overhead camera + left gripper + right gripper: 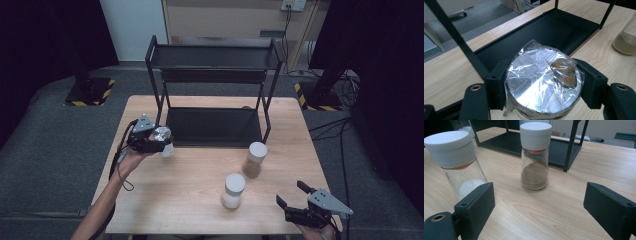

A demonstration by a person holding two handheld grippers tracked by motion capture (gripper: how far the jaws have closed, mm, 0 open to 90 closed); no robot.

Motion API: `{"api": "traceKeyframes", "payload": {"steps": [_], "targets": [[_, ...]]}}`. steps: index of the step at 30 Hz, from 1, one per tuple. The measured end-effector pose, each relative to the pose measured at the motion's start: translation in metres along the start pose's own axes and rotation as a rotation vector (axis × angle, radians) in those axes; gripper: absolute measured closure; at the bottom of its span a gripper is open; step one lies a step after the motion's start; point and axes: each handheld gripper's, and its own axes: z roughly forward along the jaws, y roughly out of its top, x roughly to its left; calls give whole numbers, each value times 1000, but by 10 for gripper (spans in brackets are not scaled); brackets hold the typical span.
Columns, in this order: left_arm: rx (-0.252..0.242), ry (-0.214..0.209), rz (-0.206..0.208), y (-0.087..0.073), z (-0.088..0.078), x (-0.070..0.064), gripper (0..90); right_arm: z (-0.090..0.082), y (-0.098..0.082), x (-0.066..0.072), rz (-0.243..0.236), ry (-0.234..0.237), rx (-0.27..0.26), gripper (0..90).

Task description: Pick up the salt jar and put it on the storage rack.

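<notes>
Wooden table (200,200) (grey carpet (50,150) around) bears black rack (212,75).

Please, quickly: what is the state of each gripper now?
Left gripper: closed on the silver-lidded jar, near the black rack.
Right gripper: open, holding nothing.

A light wooden table (190,185) is seen standing on grey carpet (45,150). A black two-tier metal rack (215,127) is set at the table's far edge, its lower tray resting flat on the wood. Just in front of the rack's right front leg, a white-capped glass jar of brown powder (254,159) is placed upright. Nearer than that, towards the table's middle, a second white-capped jar holding white grains (233,190) is stood, well apart from the rack
</notes>
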Motion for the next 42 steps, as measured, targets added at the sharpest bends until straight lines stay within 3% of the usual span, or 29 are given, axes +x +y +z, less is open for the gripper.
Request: {"api": "traceKeyframes", "payload": {"steps": [16,29,35,42], "targets": [[-13,31,-29,17,34,-8,337,0,0,-1,2,8,0,102],[-8,129,-74,32,68,-11,337,0,-1,-2,4,13,-1,103],[-4,165,-119,31,84,-11,337,0,-1,-3,8,15,-1,103],[9,197,-129,31,101,-13,337,0,-1,-3,7,17,-3,104]]}}
